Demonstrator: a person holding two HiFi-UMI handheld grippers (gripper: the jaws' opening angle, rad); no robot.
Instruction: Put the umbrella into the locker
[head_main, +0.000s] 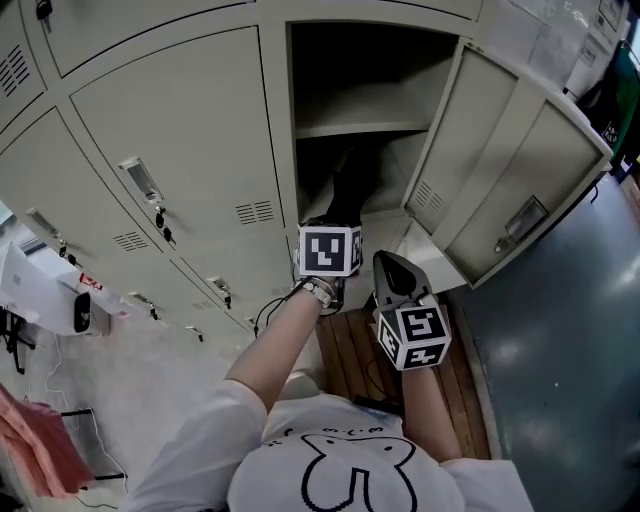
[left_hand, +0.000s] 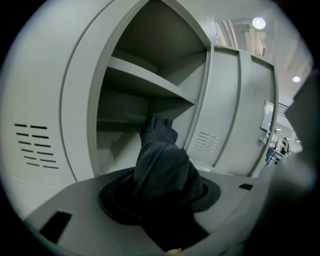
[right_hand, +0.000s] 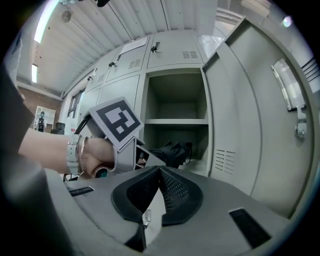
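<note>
A folded black umbrella (head_main: 346, 188) points into the open locker (head_main: 300, 120), its far end under the inner shelf (head_main: 360, 129). My left gripper (head_main: 338, 220) is shut on the umbrella's near end. In the left gripper view the dark fabric (left_hand: 162, 165) fills the space between the jaws, with the shelf (left_hand: 150, 82) above it. My right gripper (head_main: 393, 268) hangs just right of the left one, outside the locker, shut with nothing in it. The right gripper view shows its pads meeting (right_hand: 160, 172), and the umbrella (right_hand: 172, 150) beyond the left gripper's marker cube (right_hand: 116, 120).
The locker door (head_main: 505, 170) stands swung open to the right. Shut lockers with handles (head_main: 150, 190) fill the left side. A wooden slatted board (head_main: 350, 350) lies underfoot, with dark floor (head_main: 560, 380) to the right and pink cloth (head_main: 35, 440) at bottom left.
</note>
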